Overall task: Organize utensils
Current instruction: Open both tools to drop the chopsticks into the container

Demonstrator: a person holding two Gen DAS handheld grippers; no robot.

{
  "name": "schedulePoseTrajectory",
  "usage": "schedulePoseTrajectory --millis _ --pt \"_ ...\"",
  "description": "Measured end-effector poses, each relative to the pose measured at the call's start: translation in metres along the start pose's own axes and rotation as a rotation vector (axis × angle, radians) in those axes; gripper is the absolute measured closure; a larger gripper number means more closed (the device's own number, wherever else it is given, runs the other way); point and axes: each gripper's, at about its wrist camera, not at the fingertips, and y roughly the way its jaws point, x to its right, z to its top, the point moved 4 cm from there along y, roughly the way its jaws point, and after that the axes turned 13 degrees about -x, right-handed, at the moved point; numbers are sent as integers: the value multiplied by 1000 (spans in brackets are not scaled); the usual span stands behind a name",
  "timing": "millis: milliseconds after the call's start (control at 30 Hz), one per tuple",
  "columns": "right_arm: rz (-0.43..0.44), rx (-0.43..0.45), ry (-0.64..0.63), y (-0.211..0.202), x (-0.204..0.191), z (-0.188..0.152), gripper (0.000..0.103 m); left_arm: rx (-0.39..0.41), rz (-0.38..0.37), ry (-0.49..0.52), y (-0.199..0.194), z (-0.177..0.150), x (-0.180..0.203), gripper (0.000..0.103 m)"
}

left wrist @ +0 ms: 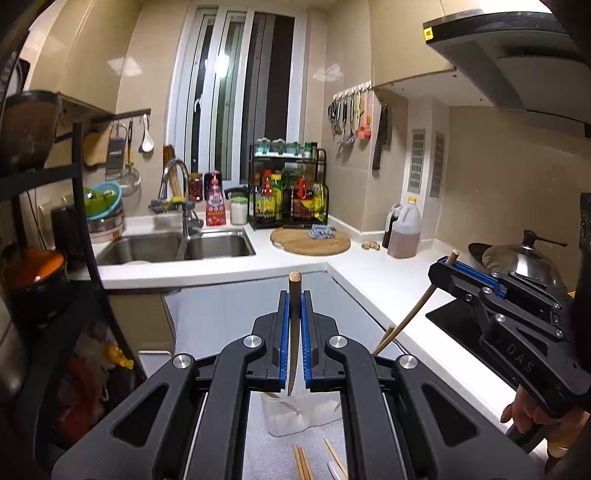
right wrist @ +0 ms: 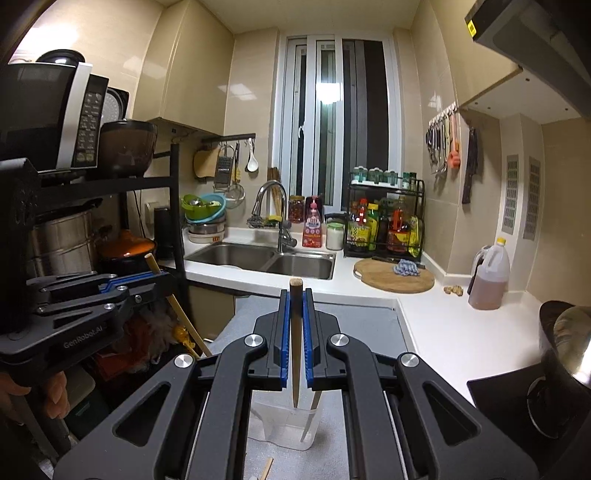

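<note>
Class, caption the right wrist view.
Right gripper holds a chopstick upright above a clear container.

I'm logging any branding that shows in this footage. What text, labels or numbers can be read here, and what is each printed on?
"GenRobot.AI": on the body of the left claw, seen from the right wrist view.
"DAS": on the body of the right claw, seen from the left wrist view.
Too small or blurred to read: the microwave button panel, the pink pouch by the sink, the sauce bottles on the rack, the yellow sticker on the range hood.

loose chopsticks (left wrist: 303,462) cut off below
</note>
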Motion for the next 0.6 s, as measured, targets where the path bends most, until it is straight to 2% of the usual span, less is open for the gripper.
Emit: schedulePoseTrajectory --millis 333,367,400,433,467,500,533,600 --pt "-1 -71 10 43 6 -22 96 -69 27 -2 45 -13 -11 97" --pt "-3 -78 14 45 7 -24 95 -79 38 1 48 -15 -12 94" --pt "-9 -80 19 47 8 -25 91 -84 52 0 49 -17 -12 67" --pt "-11 -81 20 49 8 -26 85 -84 69 -5 50 -18 -14 49" --pt "-12 -84 20 50 8 -27 68 -72 95 -20 47 -19 -16 17" --pt "-22 -82 23 50 8 -29 49 -26 126 -54 40 -21 -21 12" --pt "-33 -76 25 49 9 -31 46 -7 129 -70 37 -22 -23 12" --pt "-53 -70 15 48 8 -36 46 -19 108 -97 36 -25 -30 9"
